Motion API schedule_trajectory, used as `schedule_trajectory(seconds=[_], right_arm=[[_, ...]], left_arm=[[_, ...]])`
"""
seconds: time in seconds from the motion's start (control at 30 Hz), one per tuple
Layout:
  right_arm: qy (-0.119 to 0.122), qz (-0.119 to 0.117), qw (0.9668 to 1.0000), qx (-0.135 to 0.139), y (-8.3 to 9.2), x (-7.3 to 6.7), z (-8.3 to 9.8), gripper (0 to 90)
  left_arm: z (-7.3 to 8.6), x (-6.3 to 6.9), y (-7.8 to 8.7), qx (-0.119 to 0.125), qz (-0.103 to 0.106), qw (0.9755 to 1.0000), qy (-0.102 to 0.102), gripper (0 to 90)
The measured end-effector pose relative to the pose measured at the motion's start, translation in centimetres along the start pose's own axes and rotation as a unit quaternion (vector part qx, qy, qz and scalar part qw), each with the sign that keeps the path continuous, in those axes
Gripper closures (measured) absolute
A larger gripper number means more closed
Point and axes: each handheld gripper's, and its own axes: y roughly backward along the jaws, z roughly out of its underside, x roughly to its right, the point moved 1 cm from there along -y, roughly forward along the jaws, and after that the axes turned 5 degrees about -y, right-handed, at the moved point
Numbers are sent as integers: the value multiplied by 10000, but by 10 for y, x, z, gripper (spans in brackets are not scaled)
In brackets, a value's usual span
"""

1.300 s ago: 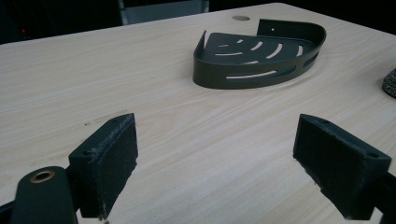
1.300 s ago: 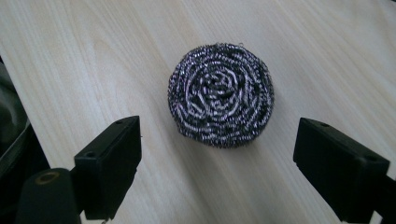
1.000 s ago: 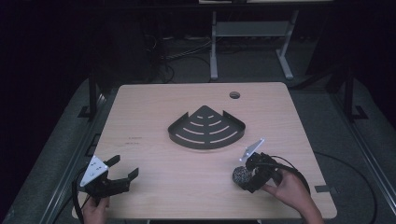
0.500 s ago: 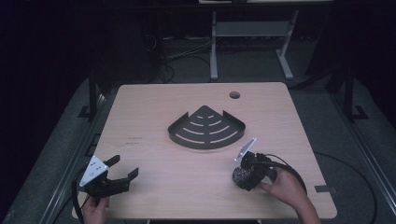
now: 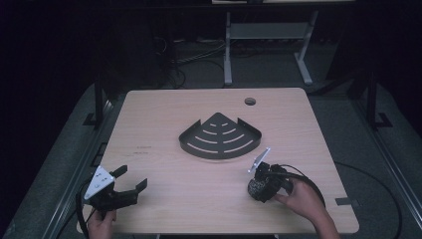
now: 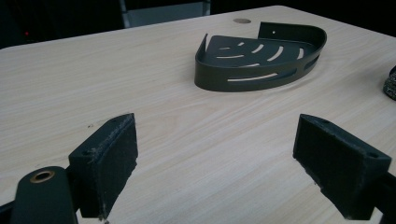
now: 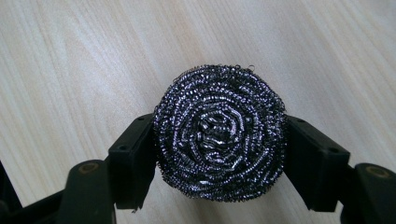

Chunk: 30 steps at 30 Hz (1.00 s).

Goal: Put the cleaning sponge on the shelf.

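A round steel-wool scourer (image 7: 219,133) sits between the jaws of my right gripper (image 7: 219,154), which press on both its sides. In the high view the scourer (image 5: 257,188) is at the table's front right, under the right gripper (image 5: 260,185) held by a hand. A dark fan-shaped slotted corner basket (image 5: 220,138) lies at the table's middle, empty. My left gripper (image 5: 132,183) rests at the front left, open, with nothing between its pads (image 6: 105,161). It looks toward the basket (image 6: 261,56).
The light wooden table (image 5: 164,119) has a round cable hole (image 5: 250,101) at the back right. Bare wood lies between the two grippers and around the basket. A metal stand (image 5: 263,35) and cables are on the dark floor beyond the far edge.
The right gripper with the scourer has shifted slightly left and toward the table's front. The left gripper and the basket have not moved.
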Motion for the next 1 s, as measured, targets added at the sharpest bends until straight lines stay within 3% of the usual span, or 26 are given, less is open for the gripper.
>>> schedule_trajectory(seconds=[0.57,1.0], right_arm=[[99,-19,9999,88,13,0,-2,330],[199,-89,9997,91,21,0,-14,331]], left_arm=[[0,-1,0,-1,-7,10000,9,132],[0,-2,1,-12,-16,10000,27,133]])
